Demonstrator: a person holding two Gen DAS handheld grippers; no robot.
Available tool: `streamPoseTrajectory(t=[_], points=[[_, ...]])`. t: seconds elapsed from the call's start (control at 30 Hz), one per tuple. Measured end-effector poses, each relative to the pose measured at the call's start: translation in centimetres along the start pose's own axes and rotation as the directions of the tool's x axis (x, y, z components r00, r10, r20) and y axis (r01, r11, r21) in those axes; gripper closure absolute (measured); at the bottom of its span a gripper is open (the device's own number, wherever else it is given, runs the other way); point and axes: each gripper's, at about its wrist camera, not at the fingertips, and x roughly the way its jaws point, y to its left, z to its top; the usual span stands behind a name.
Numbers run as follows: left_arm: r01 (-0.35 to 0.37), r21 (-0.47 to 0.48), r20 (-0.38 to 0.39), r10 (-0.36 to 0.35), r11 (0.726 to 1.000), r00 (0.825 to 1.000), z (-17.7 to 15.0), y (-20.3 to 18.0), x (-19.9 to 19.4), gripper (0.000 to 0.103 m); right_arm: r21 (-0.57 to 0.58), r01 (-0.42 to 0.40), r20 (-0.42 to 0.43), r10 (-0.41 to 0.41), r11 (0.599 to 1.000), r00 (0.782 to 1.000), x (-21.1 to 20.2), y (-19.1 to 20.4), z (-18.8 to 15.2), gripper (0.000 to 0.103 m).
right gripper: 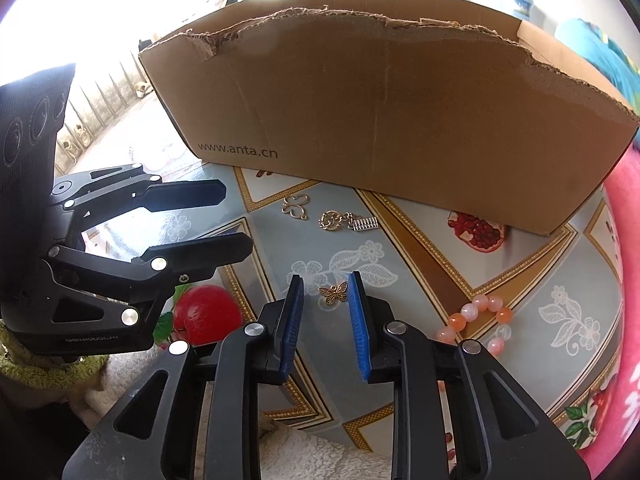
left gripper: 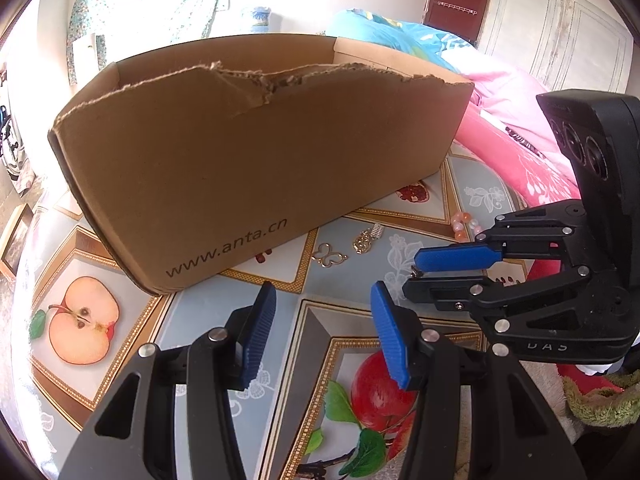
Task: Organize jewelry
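Two grippers sit low over the tablecloth (right gripper: 420,264); right gripper (right gripper: 325,294) jaws apart, bracketing the butterfly charm (right gripper: 333,293); left gripper (left gripper: 323,312) jaws apart, empty. Bead bracelet (right gripper: 478,320) lies right; two gold charms (right gripper: 296,207) lie beyond, near the box (right gripper: 380,108).

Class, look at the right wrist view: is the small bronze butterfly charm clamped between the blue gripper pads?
No: the small bronze butterfly charm lies on the tablecloth, untouched between the open right gripper pads.

Fruit-print tablecloth (right gripper: 420,280) carries cardboard box (right gripper: 380,120); butterfly charm (right gripper: 333,293); bead bracelet (right gripper: 480,316).
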Motion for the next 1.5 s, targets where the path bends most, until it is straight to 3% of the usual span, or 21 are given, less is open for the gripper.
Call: streamPoseTrajectory(t=[0.07,0.13,0.27,0.3,0.63,0.87,0.97,1.07,1.27,1.5], points=[[-0.003,0.008,-0.002,0.003,1.000,1.000,0.1,-0.1,0.1,0.055,-0.002,0.011,0.008,-0.011,1.000,1.000,0.5,-0.1,-0.3,0.082],[-0.012,0.019,-0.002,0.012,1.000,1.000,0.3,-0.3,0.1,0.055,0.001,0.028,0.016,-0.028,1.000,0.999,2.4,-0.1,-0.8,0.092],[-0.019,0.022,-0.003,0.019,1.000,1.000,0.7,-0.3,0.3,0.055,0.057,-0.001,0.030,0.000,0.998,1.000,2.0,-1.0,-1.4,0.095],[-0.021,0.023,-0.004,0.021,0.999,1.000,0.7,-0.3,0.3,0.055,0.062,0.005,0.036,-0.007,0.998,0.999,1.8,-1.1,-1.5,0.103],[-0.051,0.106,0.008,0.051,0.993,0.999,1.7,-0.9,1.2,0.055,0.133,-0.053,0.062,0.045,0.990,0.997,1.8,-3.0,-3.4,0.103],[0.011,0.157,-0.001,-0.011,0.988,1.000,2.3,-1.3,1.8,0.057,0.141,-0.068,0.072,0.058,0.988,0.996,2.4,-3.8,-3.8,0.103],[0.079,0.137,-0.021,-0.077,0.987,0.997,2.5,-1.1,2.2,0.057,0.145,-0.072,0.073,0.062,0.987,0.995,2.4,-3.9,-3.8,0.103],[0.088,0.126,-0.042,-0.084,0.988,0.996,2.6,-0.9,3.0,0.057,0.149,-0.074,0.074,0.063,0.986,0.995,2.2,-4.0,-3.8,0.103],[0.173,0.097,-0.087,-0.165,0.980,0.982,2.5,-0.3,3.0,0.057,0.167,-0.083,0.073,0.072,0.982,0.995,2.0,-4.7,-3.8,0.103],[0.185,0.124,-0.129,-0.169,0.975,0.977,1.8,-0.8,2.2,0.057,0.167,-0.082,0.073,0.071,0.983,0.995,1.9,-5.1,-3.8,0.103]])
